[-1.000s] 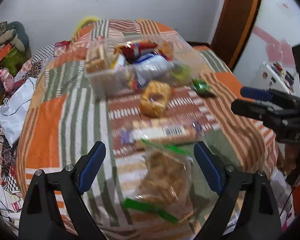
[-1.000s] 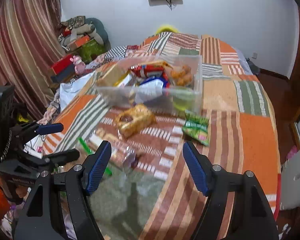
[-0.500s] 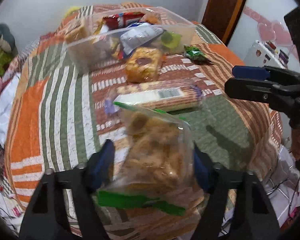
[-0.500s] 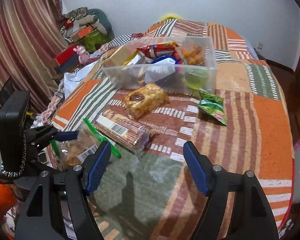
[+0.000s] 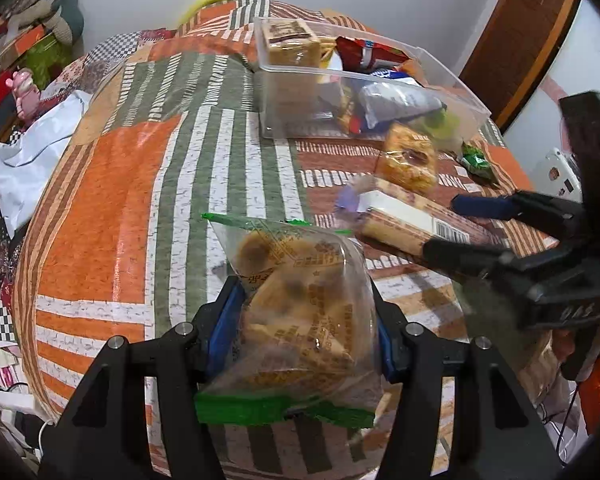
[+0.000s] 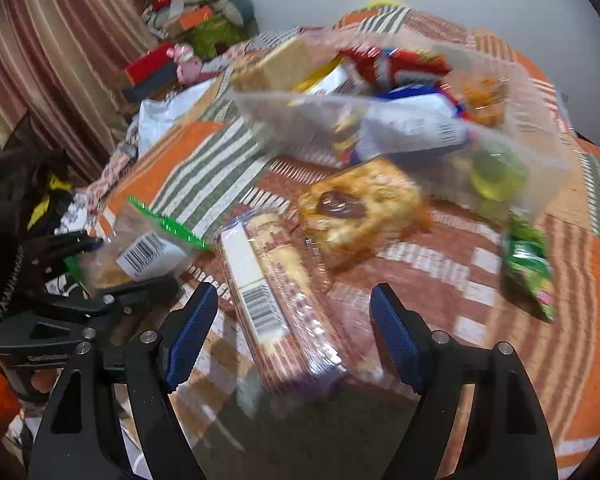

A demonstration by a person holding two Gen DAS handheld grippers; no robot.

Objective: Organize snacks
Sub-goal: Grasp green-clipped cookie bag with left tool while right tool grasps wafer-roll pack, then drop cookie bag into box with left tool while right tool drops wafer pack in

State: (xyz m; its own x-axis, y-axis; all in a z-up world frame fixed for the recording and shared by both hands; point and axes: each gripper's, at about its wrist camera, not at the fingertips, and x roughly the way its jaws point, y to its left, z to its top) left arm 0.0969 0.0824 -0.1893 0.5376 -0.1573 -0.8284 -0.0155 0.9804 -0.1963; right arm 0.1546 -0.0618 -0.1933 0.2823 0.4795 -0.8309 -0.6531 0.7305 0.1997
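A clear bag of pastries (image 5: 296, 264) with green edges sits between the pads of my left gripper (image 5: 302, 300). The jaws are closing and both blue pads press its sides. The right wrist view shows this bag (image 6: 140, 252) at the left. My right gripper (image 6: 296, 300) hangs over a long cracker pack (image 6: 268, 280). Its jaws are opening and the pack lies between them untouched. A clear tub (image 5: 284, 96) with several snacks stands further back. In front of the tub lie a yellow biscuit pack (image 6: 360, 208) and a small green packet (image 6: 528, 264).
Everything lies on a patchwork bedspread (image 5: 112, 200) in orange, green and brown. The bed's front edge is close below both grippers. A white plastic bag (image 5: 32, 152) and piled clothes (image 5: 32, 20) lie to the left. A striped curtain (image 6: 40, 60) hangs left, and a wooden door (image 5: 528, 32) stands right.
My left gripper came down over the pastry bag and its jaws closed in on the bag's sides. My right gripper moved forward and down over the cracker pack, its jaws a little wider.
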